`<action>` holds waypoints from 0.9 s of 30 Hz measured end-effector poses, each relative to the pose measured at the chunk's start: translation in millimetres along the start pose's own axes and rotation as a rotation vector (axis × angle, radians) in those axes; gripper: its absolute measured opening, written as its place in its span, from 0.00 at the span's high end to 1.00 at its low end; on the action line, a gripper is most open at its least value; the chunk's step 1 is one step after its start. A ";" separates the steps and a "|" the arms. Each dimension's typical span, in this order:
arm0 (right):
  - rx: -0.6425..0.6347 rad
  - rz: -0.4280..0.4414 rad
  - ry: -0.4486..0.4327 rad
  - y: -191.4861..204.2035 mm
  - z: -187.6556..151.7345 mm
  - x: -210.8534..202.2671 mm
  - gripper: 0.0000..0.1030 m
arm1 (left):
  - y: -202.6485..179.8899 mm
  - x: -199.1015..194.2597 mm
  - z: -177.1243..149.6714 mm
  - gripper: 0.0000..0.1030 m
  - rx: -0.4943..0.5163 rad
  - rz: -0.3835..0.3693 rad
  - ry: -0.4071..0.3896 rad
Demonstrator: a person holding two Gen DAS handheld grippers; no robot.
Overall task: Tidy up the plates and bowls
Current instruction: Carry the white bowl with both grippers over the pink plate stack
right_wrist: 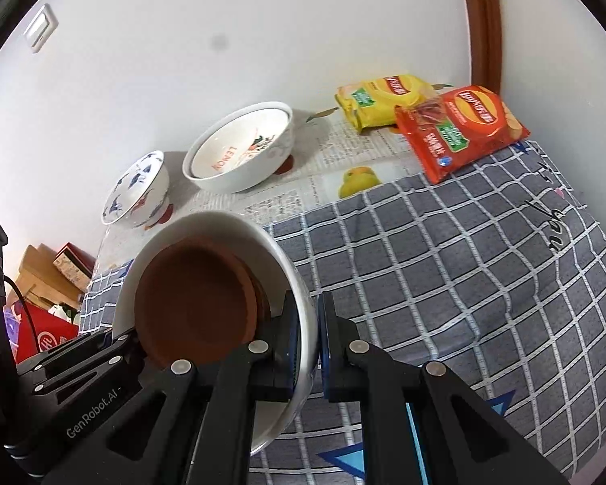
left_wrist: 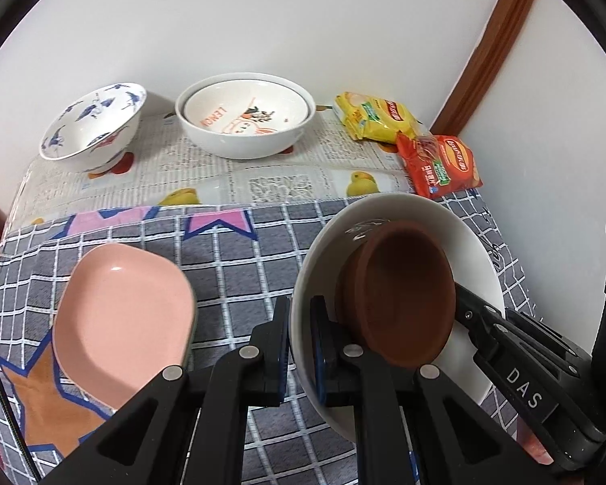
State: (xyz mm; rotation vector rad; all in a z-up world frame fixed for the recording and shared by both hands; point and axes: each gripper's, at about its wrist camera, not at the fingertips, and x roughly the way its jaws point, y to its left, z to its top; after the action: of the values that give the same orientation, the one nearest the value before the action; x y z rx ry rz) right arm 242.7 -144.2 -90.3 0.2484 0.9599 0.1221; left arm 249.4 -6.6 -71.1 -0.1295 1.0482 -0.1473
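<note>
Both claws, left (left_wrist: 301, 343) and right (right_wrist: 307, 343), pinch white bowl (left_wrist: 476, 250) rim ("LEMON" bowl (left_wrist: 246, 117) beyond).

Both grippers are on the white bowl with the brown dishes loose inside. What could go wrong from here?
1. The brown dishes sit loose and tilted in the white bowl; more tilt could slide them out.
2. The left gripper and right gripper each pinch only the thin rim, so uneven motion may twist the bowl free.
3. The pink plate lies close beside it and could get knocked.
</note>
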 end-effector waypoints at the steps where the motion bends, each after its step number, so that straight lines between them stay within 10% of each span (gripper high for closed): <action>1: -0.002 0.000 -0.001 2.7 -0.8 0.1 0.91 | 2.9 -1.1 -0.3 0.90 -0.002 0.001 0.000; 27: -0.053 0.041 0.029 71.1 -19.4 21.6 0.91 | 77.0 -17.6 -13.3 0.90 -0.080 0.029 -0.016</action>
State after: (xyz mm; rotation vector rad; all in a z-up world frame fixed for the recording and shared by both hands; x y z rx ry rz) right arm 239.6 -68.0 -99.3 0.2182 0.9788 0.1892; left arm 233.7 71.8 -76.2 -0.1873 1.0401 -0.0784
